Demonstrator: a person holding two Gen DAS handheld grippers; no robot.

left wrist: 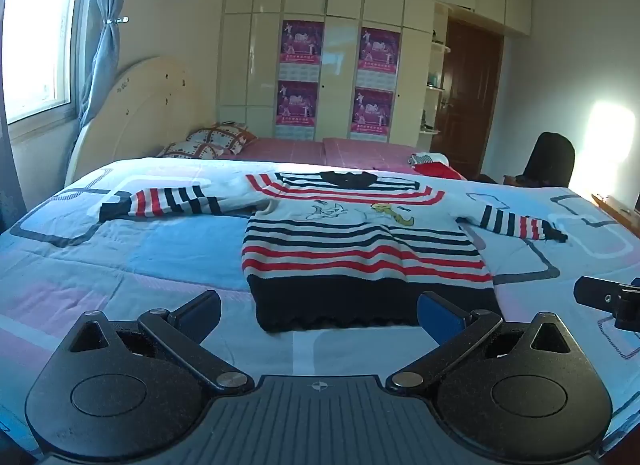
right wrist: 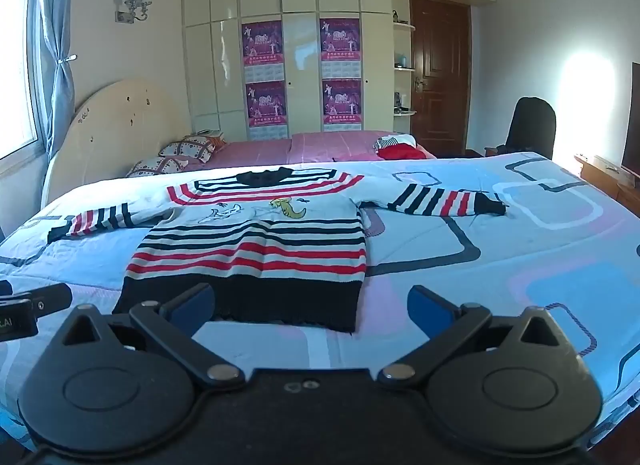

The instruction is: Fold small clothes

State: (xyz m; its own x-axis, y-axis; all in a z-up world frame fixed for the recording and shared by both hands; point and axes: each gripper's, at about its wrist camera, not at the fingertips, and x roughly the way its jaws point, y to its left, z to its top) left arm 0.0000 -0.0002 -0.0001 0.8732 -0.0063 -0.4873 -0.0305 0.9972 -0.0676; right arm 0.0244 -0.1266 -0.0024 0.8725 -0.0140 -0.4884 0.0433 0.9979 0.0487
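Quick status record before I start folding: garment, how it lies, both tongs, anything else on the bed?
garment: striped sweater, red, navy and white, dark hem nearest the cameras
lay: flat on the patterned quilt, front up, both sleeves spread sideways
folds: none yet
left tongs: open, empty, just short of the hem
right tongs: open, empty, near the hem's right corner
other: clothes pile at the far edge, pillows by the headboard

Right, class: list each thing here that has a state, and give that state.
Striped knitted sweater: flat, unfolded, sleeves spread.
Left claw: open, empty.
Right claw: open, empty.
Brown wooden door: closed.
Blue curtain: tied back.
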